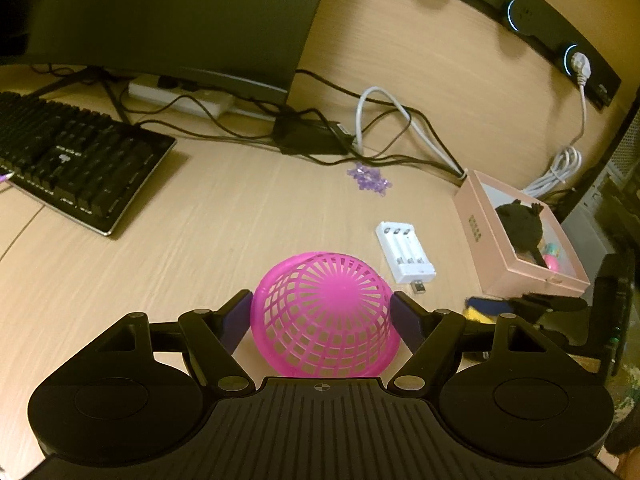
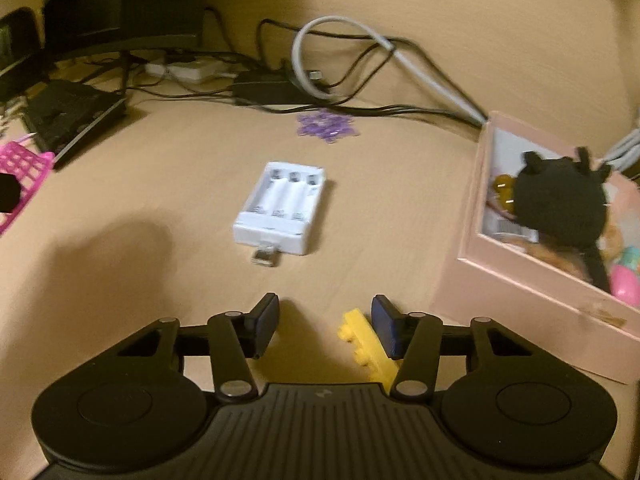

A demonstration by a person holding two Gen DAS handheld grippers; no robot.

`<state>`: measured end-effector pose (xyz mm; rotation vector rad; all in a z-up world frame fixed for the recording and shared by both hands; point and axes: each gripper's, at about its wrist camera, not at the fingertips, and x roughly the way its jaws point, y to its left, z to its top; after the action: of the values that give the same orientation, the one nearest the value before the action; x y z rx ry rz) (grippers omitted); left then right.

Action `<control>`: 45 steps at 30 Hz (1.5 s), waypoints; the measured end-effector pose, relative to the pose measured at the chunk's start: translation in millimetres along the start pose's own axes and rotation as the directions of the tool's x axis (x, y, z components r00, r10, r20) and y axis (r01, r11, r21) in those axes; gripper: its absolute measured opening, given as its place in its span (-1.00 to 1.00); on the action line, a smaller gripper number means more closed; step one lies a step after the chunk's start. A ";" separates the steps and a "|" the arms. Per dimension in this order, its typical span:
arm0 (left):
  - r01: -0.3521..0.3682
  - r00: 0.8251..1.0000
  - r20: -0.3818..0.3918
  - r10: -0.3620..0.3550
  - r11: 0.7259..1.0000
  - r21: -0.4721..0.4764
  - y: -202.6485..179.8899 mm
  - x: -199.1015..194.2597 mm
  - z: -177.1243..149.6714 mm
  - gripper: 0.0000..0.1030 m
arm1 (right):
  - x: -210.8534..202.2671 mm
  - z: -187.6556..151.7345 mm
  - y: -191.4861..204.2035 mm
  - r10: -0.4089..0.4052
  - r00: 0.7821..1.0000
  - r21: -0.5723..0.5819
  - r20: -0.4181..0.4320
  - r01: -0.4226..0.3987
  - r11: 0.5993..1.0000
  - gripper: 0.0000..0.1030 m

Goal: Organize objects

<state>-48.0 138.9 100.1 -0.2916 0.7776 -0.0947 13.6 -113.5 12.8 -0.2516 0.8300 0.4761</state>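
Desk scene with two hand-held grippers over a pale wooden desk (image 2: pixel 160 168). The left gripper (image 1: pixel 322 312) pinches a pink lattice basket (image 1: pixel 324 312) turned on its side, its base facing away from the camera; both dark pads press against its sides. The right gripper (image 2: pixel 325 320) hangs low over the desk with its jaws spread partway; a yellow toy brick (image 2: pixel 362 340) lies between them, just beside the right-hand pad, while the left-hand pad stands clear of it; whether the right-hand pad touches the brick cannot be told. Ahead of the right gripper lies a white battery charger (image 2: pixel 282 208) with its USB plug toward the camera. Farther back, near a tangle of cables (image 2: pixel 360 60), rests a small heap of purple beads (image 2: pixel 326 126). To the right stands an open pink box (image 2: pixel 472 280) holding a black knitted toy (image 2: pixel 560 200) and other small coloured items too blurred to name. At the left of the left wrist view sit a black keyboard (image 1: pixel 76 160) and, behind it, a dark monitor (image 1: pixel 180 12)
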 end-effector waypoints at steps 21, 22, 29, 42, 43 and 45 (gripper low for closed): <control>0.019 1.000 0.020 -0.021 0.997 0.072 -27.5 12.8 14.7 0.54 | -78.5 -63.6 -19.1 -0.070 0.995 0.089 0.067 0.064 0.994 0.33; 0.018 1.000 0.022 -0.020 0.996 0.087 -31.0 12.9 15.6 0.54 | -77.5 -66.0 -19.5 -0.079 0.995 0.097 0.059 0.073 0.993 0.33; 0.002 0.998 0.059 -0.014 0.979 0.202 -53.7 3.8 19.8 0.54 | -69.3 -73.3 -25.3 -0.125 0.992 0.121 0.023 0.122 0.985 0.33; -0.013 0.999 0.050 0.002 0.980 0.200 -48.4 -6.5 12.7 0.54 | -55.1 -70.3 -13.9 -0.054 0.997 0.198 0.052 0.043 0.979 0.67; -0.013 0.999 0.050 0.003 0.980 0.197 -47.4 -7.0 12.1 0.54 | -53.0 -69.1 -12.3 -0.063 0.996 0.197 0.056 0.050 0.979 0.67; -0.013 0.999 0.050 0.003 0.981 0.193 -45.2 -8.0 11.1 0.54 | -48.9 -65.7 -11.8 -0.073 0.995 0.195 0.060 0.060 0.979 0.67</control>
<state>-44.9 99.7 126.3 -0.1057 0.7142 -0.1543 -51.3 -164.7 7.3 -0.0833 0.7934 0.3365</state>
